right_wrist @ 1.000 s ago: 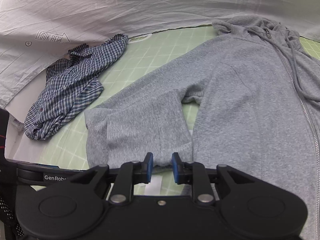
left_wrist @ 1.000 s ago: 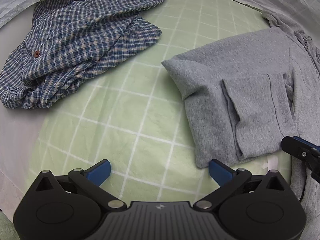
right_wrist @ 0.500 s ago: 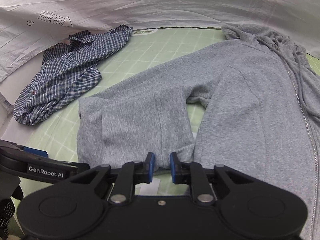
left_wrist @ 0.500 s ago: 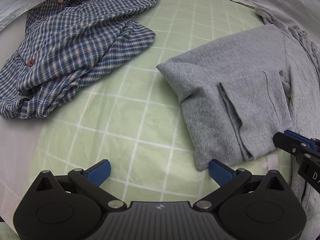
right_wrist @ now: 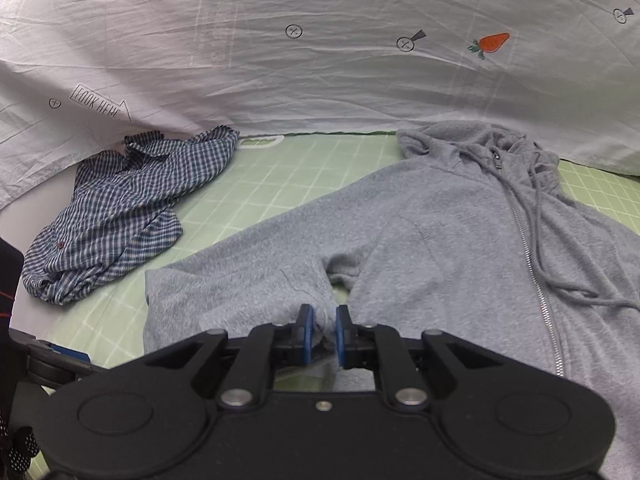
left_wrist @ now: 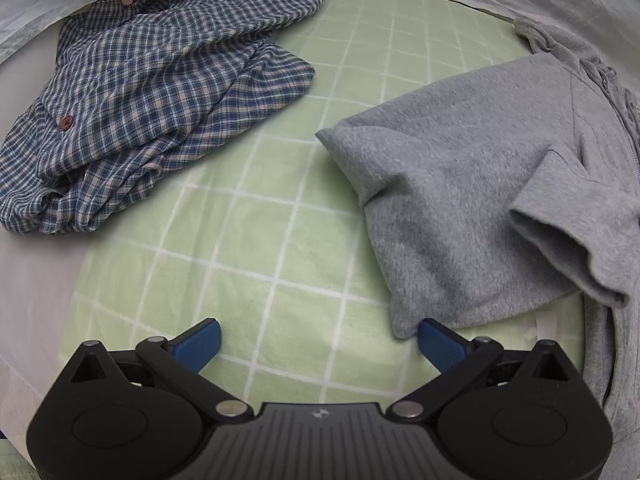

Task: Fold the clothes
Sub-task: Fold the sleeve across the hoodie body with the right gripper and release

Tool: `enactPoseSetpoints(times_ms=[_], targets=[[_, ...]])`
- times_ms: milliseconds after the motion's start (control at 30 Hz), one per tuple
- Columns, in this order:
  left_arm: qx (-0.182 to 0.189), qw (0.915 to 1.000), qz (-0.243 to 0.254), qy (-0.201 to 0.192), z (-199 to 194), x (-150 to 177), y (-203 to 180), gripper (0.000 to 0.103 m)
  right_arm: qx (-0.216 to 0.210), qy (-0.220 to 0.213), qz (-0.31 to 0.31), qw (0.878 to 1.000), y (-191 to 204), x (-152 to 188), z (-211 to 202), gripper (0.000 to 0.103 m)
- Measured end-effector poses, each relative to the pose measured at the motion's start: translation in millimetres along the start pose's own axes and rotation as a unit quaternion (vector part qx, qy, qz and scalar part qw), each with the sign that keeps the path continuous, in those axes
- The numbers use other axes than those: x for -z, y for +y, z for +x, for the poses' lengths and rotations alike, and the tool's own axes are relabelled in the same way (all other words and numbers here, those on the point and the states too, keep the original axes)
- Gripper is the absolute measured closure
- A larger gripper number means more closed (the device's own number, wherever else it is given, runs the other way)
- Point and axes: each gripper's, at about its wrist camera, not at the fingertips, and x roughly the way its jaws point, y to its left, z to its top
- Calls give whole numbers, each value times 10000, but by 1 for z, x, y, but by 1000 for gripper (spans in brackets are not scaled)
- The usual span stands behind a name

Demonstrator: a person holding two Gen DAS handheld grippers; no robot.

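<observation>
Right wrist: jaws pinch hoodie point(right_wrist: 440, 248) sleeve cuff point(right_wrist: 322, 330).

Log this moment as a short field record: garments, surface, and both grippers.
garment in work: grey zip hoodie, lying zipper up
sleeve cuff: raised off the hoodie
other garment: blue plaid shirt, crumpled, apart from the hoodie
surface: green grid mat
backdrop: white carrot-print sheet
left gripper: open, one finger at the folded sleeve's corner
right gripper: shut on the cuff
</observation>
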Motion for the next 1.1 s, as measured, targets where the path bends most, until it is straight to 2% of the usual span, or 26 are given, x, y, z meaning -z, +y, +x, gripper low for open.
enactPoseSetpoints(times_ms=[133, 233, 367, 500, 700, 800, 867, 900, 967, 1033, 1100], targets=[[29, 10000, -57, 63, 0, 0, -6, 0, 260, -267, 142, 9992, -22, -3, -16, 93], [52, 9999, 42, -102, -10, 1, -25, 0, 503, -430, 343, 9972, -46, -2, -29, 93], [83, 9993, 174, -323, -23, 3, -50, 0, 1107, -379, 568, 9915, -97, 10, -46, 94], [113, 9980, 304, -541, -37, 5, -75, 0, 1726, -305, 778, 9814, -150, 22, -63, 94], [128, 9987, 326, -371, -38, 23, -129, 0, 2603, -145, 976, 9605, -223, 42, -86, 93], [80, 9987, 416, -288, -40, 34, -155, 0, 2425, 87, 722, 9674, -232, 52, -90, 79], [57, 9988, 453, -200, -38, 42, -167, 0, 2188, 157, 507, 9743, -233, 55, -92, 43], [47, 9988, 468, -142, -37, 45, -173, 0, 2065, 176, 339, 9777, -230, 55, -91, 36], [26, 9988, 480, -44, -34, 52, -180, 0, 1871, 169, 106, 9821, -225, 55, -91, 14], [-3, 9990, 437, 28, -32, 58, -181, 0, 1617, 193, -46, 9866, -221, 54, -88, 1], [-6, 9992, 390, 89, -32, 62, -181, 0, 1498, 314, -252, 9879, -216, 57, -83, 1]])
